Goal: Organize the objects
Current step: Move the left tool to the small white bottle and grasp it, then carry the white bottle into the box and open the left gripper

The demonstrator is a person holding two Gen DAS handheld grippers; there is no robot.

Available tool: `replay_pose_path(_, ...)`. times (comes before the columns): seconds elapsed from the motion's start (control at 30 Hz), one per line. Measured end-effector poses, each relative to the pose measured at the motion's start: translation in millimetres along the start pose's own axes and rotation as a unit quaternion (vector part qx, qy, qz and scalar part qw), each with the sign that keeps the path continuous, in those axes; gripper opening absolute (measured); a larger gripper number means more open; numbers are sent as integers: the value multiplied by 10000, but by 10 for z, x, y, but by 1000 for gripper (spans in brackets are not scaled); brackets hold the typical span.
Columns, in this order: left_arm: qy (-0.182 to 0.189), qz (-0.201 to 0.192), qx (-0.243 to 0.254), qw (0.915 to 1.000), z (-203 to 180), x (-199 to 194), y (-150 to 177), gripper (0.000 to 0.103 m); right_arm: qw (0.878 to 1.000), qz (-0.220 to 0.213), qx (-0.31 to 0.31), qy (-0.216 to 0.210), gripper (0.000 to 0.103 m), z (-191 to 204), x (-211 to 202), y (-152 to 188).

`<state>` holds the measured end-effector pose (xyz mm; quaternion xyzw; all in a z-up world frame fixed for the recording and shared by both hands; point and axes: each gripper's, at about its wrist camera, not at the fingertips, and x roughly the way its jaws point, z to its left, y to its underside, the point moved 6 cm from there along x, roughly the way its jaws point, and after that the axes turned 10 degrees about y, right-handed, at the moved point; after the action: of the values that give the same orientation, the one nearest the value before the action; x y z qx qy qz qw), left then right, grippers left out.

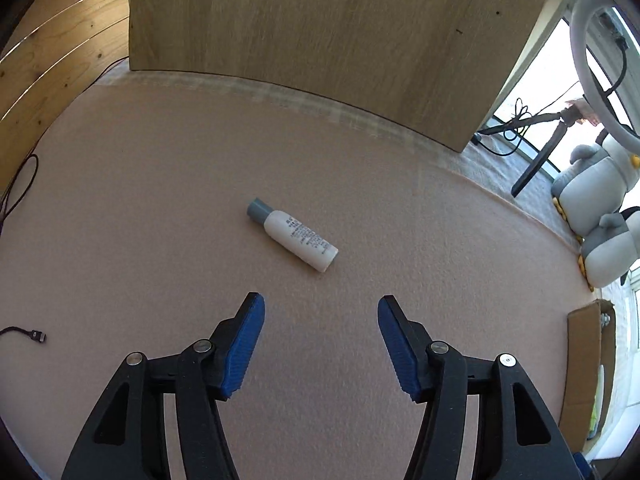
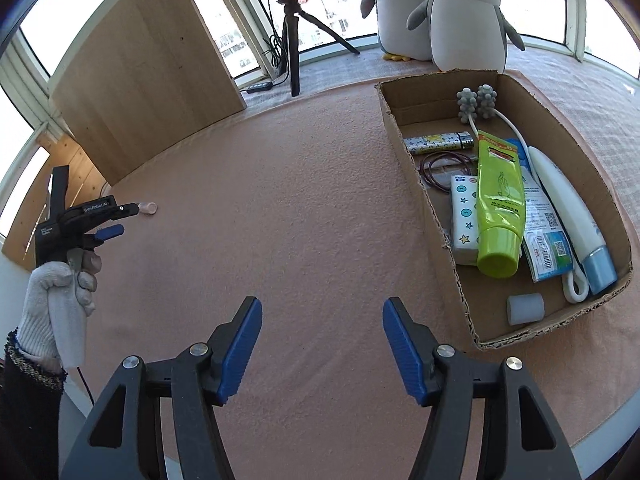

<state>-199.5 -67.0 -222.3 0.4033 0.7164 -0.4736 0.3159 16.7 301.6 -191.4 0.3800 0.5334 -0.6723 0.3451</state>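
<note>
Cardboard box (image 2: 404, 136), ahead and right of the right gripper (image 2: 322, 312), open-topped. Contents: lime-green tube (image 2: 498, 204), white tube with blue cap (image 2: 572, 216), star-printed packet (image 2: 464, 216), barcoded sachet (image 2: 548, 248), patterned lighter (image 2: 438, 144), dark hair ties (image 2: 440, 166), grey-knobbed massager (image 2: 478, 102), small grey cap (image 2: 525, 309). Sachet print is too small to read.

White bottle (image 1: 294, 236) with grey cap lies on its side on the table (image 1: 140, 200), just ahead of the left gripper (image 1: 321, 308); its label text is illegible. Left gripper housing reads "GenRobot.AI" in the right wrist view.

Both grippers: fingers spread apart, nothing between them. A gloved hand (image 2: 60, 292) holds the left gripper.

Table covered in pink felt. Upright wooden panel (image 1: 320, 32) stands beyond the bottle. Plush penguins (image 2: 464, 16) and tripod (image 2: 294, 32) stand by the windows.
</note>
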Motion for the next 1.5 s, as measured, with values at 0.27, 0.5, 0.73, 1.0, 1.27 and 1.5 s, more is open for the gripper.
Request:
replay_pose_path(0.27, -199, 20, -385, 9991, 206, 216, -353, 68, 9997, -45, 224, 45, 62, -39, -63, 80)
replay_pose_path(0.5, -348, 212, -240, 9989, 226, 442, -466, 67, 9984, -85, 551, 99, 62, -187, -135, 146)
replay_pose_path(0.73, -284, 467, -45, 9985, 154, 633, -378, 63, 9973, -87, 700, 182, 62, -244, -183, 165)
replay_pose_path(1.0, -435, 418, 189, 9980, 216, 607, -373, 36, 9977, -103, 666, 113, 62, -138, -189, 160)
replay_pose_path(1.27, -237, 431, 291, 9984, 325, 512, -317, 22, 9983, -118, 564, 54, 62, -56, -180, 115)
replay_pose_path(1.5, 279, 433, 466, 9976, 48, 287, 181, 22, 9991, -196, 341, 129, 62, 17, -210, 70)
